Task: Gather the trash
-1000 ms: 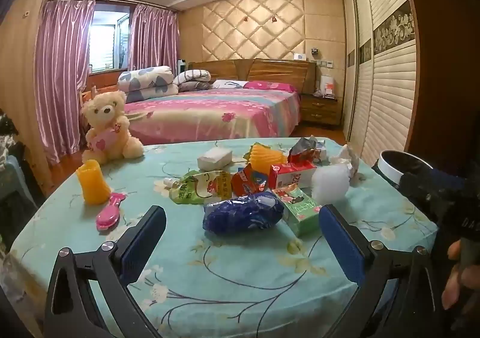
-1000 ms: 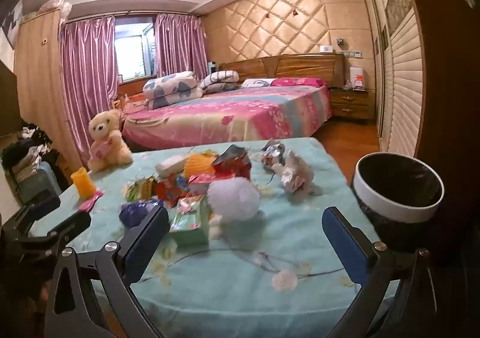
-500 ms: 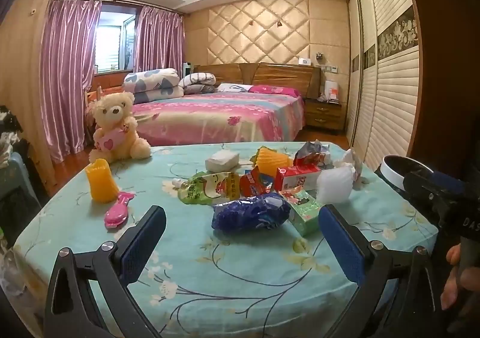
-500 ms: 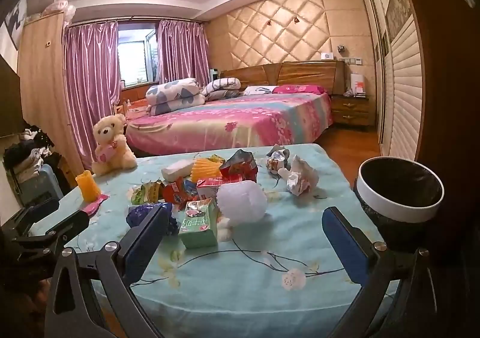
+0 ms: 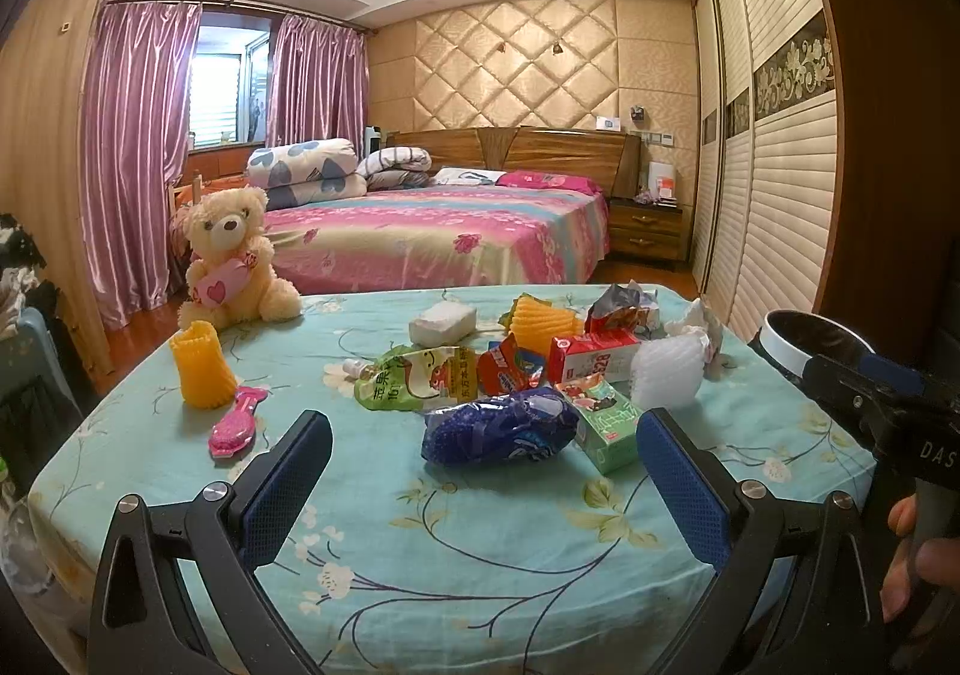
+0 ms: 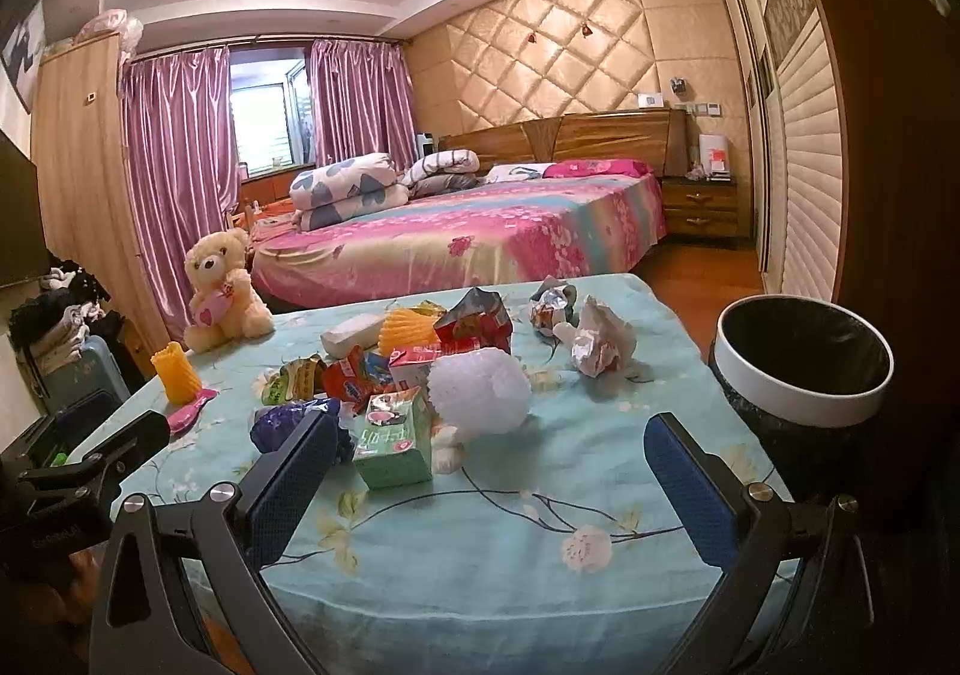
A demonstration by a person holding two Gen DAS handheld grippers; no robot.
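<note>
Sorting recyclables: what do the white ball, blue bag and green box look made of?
White ball: likely foam netting, matte, dimpled mesh surface. Blue bag: thin glossy plastic film, crinkled with highlights. Green box: seemingly printed coated cardboard, flat faces, sharp edges.

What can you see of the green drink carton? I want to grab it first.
The small green paper drink carton is a box with a pink fruit picture and white lettering. It lies tilted on the floral teal tablecloth at the near edge of the trash pile, against the crumpled blue plastic bag and the white foam net.
</note>
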